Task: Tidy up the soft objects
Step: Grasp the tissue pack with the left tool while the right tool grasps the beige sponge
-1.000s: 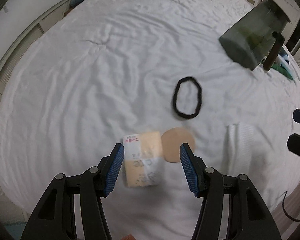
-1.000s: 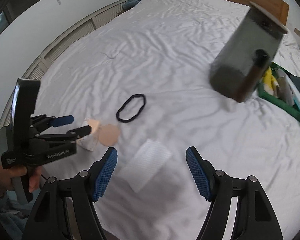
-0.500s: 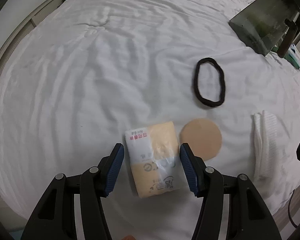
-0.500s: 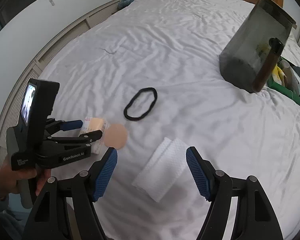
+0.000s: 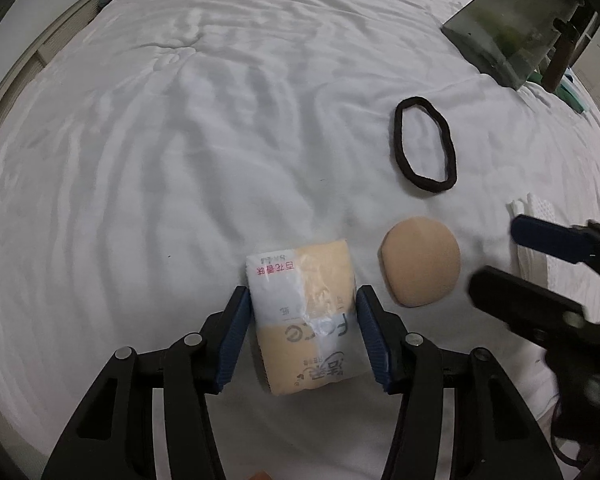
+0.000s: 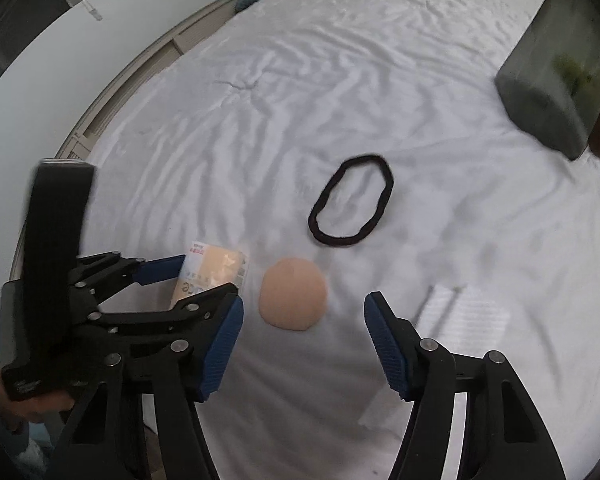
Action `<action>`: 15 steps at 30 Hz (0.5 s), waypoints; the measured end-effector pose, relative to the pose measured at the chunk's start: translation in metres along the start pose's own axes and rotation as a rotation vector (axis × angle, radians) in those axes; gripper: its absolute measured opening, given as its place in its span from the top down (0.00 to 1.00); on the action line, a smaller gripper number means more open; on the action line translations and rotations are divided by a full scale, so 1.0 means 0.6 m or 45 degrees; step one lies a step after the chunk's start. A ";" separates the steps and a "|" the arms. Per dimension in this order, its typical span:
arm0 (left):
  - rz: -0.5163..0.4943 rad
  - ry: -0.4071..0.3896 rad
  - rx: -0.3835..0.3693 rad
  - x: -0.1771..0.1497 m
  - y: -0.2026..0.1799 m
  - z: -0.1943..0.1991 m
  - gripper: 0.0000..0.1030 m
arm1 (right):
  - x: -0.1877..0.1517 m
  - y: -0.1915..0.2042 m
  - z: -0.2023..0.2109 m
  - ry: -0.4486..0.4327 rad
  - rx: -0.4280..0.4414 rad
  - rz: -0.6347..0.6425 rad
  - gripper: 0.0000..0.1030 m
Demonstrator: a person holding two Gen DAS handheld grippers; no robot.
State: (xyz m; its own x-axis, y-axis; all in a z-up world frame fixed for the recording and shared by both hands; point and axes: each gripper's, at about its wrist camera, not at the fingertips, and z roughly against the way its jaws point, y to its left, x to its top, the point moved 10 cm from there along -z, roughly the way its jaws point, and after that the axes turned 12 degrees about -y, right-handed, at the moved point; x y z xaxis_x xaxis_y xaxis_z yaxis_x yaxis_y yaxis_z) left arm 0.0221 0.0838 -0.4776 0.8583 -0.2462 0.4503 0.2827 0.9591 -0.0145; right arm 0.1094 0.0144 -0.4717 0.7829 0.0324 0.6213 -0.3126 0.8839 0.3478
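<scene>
The left tool (image 5: 300, 334), jaws just closing, straddles the peach-and-white plastic tissue packet (image 5: 306, 316) at lower centre of its view, blue pads beside its edges, contact unclear. The right tool (image 6: 302, 342), jaws apart and also just closing, hangs below the round beige sponge puff (image 6: 293, 294), with nothing between them. Beyond on the white bed (image 6: 340, 92) lie a black hair band (image 6: 351, 201), a folded white cloth (image 6: 466, 314) lower right and a dark translucent bin (image 6: 556, 80) upper right
</scene>
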 end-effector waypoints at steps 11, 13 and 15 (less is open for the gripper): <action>-0.030 0.011 -0.024 -0.011 0.010 -0.007 0.53 | -0.015 -0.007 -0.065 0.079 -0.024 -0.039 0.40; -0.046 0.013 -0.035 -0.013 0.010 -0.008 0.53 | -0.014 -0.001 -0.070 0.102 0.002 -0.017 0.40; -0.056 0.019 -0.053 -0.018 0.014 -0.008 0.53 | -0.015 0.006 -0.080 0.126 0.035 0.011 0.39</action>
State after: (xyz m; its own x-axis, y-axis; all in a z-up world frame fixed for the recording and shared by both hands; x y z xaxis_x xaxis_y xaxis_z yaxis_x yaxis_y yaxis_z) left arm 0.0174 0.0941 -0.4868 0.8508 -0.2901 0.4381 0.3373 0.9409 -0.0320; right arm 0.1269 0.0398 -0.5096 0.8290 0.0870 0.5524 -0.3332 0.8702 0.3629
